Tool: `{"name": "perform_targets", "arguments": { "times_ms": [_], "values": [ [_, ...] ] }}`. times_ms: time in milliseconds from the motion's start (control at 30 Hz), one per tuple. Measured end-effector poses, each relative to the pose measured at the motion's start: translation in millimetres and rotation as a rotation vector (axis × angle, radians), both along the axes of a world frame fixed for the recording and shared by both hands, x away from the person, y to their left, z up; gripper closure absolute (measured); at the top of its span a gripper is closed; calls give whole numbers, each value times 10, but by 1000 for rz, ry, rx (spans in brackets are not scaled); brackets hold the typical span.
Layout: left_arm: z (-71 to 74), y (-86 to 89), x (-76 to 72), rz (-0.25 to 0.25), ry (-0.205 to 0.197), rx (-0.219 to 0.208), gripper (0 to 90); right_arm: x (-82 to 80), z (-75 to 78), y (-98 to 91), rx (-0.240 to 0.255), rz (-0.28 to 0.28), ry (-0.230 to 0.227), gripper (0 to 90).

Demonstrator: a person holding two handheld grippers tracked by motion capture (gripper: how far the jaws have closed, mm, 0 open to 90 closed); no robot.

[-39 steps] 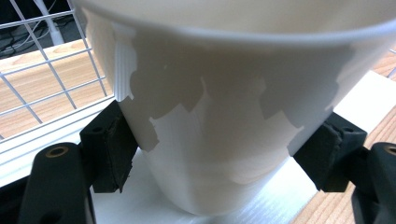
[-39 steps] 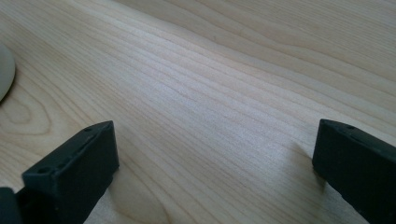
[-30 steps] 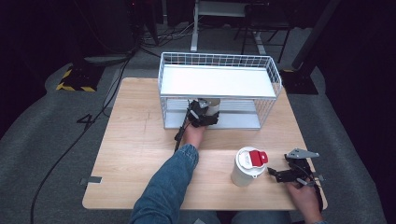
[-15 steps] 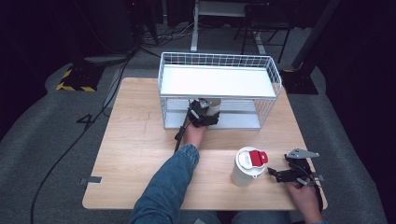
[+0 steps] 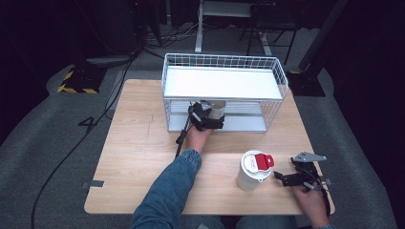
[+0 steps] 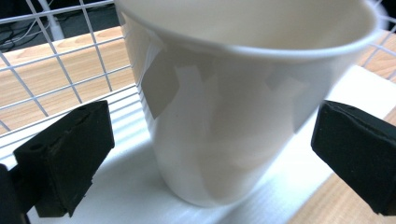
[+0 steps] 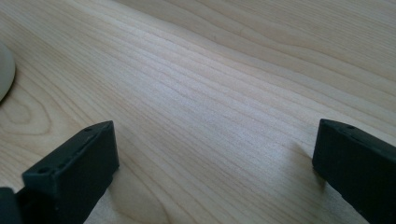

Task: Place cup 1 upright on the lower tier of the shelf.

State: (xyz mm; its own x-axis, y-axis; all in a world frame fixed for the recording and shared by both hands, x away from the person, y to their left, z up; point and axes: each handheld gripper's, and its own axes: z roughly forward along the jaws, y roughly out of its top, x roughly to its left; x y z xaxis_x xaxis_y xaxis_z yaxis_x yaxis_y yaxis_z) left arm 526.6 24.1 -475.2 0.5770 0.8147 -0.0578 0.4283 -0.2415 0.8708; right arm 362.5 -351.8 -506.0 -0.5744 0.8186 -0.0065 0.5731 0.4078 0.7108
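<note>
Wood, pale and straight-grained, makes up your table [image 5: 143, 157]; it stands on grey carpet in a dark room, with black cables trailing across the floor and a yellow-and-black striped block off the table's far left corner. A white wire rack [image 5: 224, 93] sits at the table's far edge, a grid of thin rods with a flat white shelf on top and a ribbed white floor beneath.

On that lower floor stands a white paper cup [image 6: 238, 102], upright, smooth-walled and tapering downward, with pale tape patches on its side. Nothing shows inside it from the high view, though the angle is poor. Your left gripper [image 5: 206, 117] reaches into the rack's open front, and its jaws have just been opening: in the left gripper view the black foam pads [image 6: 70, 149] stand wide on either side of the cup, clear of its wall, so nothing is held.

Nearer you stands a second white cup [image 5: 252, 170], capped with a white lid and a red tab. Just to its right, your right gripper [image 5: 282, 177] lies low over bare wood, jaws spread wide and empty.
</note>
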Motion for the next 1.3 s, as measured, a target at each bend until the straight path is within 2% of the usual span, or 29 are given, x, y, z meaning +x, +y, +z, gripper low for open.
{"name": "perform_targets", "arguments": {
  "times_ms": [100,133,167,200,233,367,400,533,700,900,1000,1300],
  "values": [
    [20,17,-42,2,-2,-7,0,0,0,0,0,0,0,3],
    [42,37,-77,-7,-10,-21,0,0,0,0,0,0,0,3],
    [56,50,-94,-23,0,-21,0,0,0,0,0,0,0,3],
    [74,55,-117,-25,-11,-22,0,0,0,0,0,0,0,3],
    [93,79,-119,-63,-17,-7,0,1,0,0,0,0,0,3],
    [130,98,-199,-58,-12,-8,0,2,0,1,-1,1,0,3],
    [139,87,-254,-14,-9,-24,0,3,1,3,-1,-1,1,3],
    [191,159,-363,-22,-4,-27,0,7,0,5,-1,0,-1,3],
    [240,227,-515,-28,-38,-13,0,9,0,7,-1,0,-1,3],
    [320,259,-668,-50,-61,-6,0,13,1,9,-1,0,-1,3],
    [400,284,-797,-74,-95,26,0,13,1,9,-1,0,-1,3],
    [539,440,-1023,-104,-116,44,0,13,1,10,-1,0,-1,3]
  ]
}}
